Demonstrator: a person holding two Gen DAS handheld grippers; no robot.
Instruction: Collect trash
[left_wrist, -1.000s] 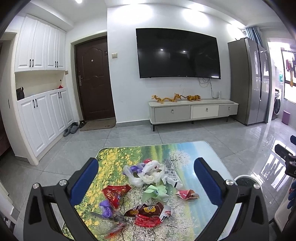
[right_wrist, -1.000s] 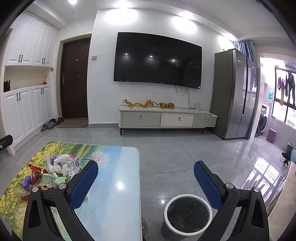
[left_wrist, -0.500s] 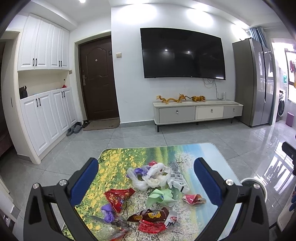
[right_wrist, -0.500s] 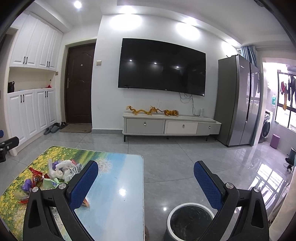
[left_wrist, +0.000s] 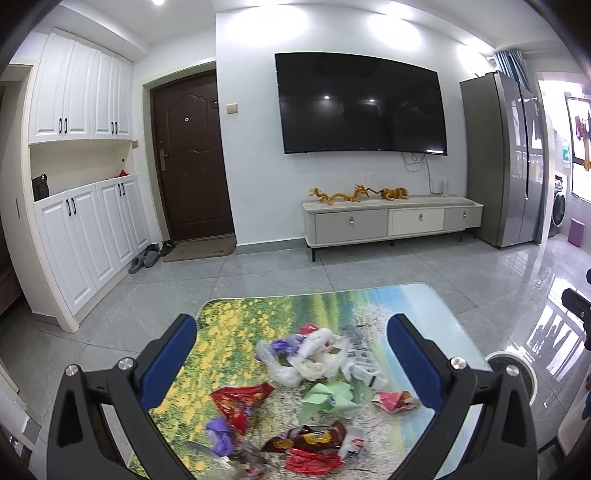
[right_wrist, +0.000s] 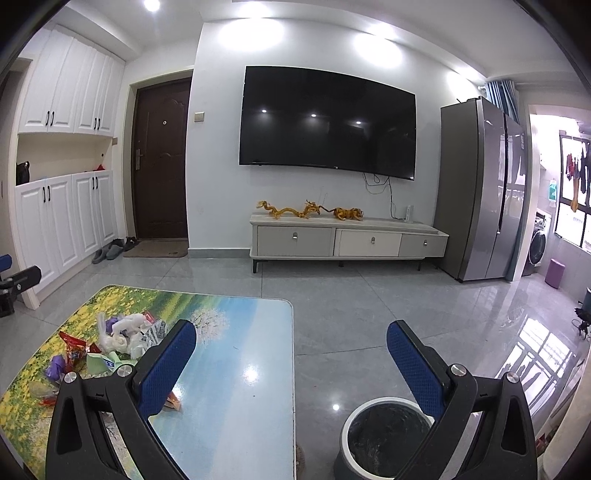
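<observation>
A pile of trash lies on a low table (left_wrist: 236, 317) with a landscape print: white plastic bags (left_wrist: 306, 358), a red snack wrapper (left_wrist: 240, 400), a green paper (left_wrist: 327, 397), a pink wrapper (left_wrist: 393, 400), a brown packet (left_wrist: 314, 437) and a purple scrap (left_wrist: 219, 435). My left gripper (left_wrist: 291, 363) is open and empty above the pile. My right gripper (right_wrist: 291, 365) is open and empty over the table's right edge (right_wrist: 293, 350), with the pile (right_wrist: 118, 336) to its left. A white-rimmed bin (right_wrist: 384, 435) with a dark liner stands on the floor right of the table.
Grey tiled floor (right_wrist: 369, 302) surrounds the table. A TV cabinet (right_wrist: 347, 240) and wall TV (right_wrist: 327, 123) stand at the far wall, a grey fridge (right_wrist: 484, 192) at right, white cupboards (left_wrist: 85, 221) and a brown door (left_wrist: 192, 158) at left.
Both grippers have risen and tilted up a little, so the table and bin sit lower in view. Both stay open and empty. The trash has not moved.
</observation>
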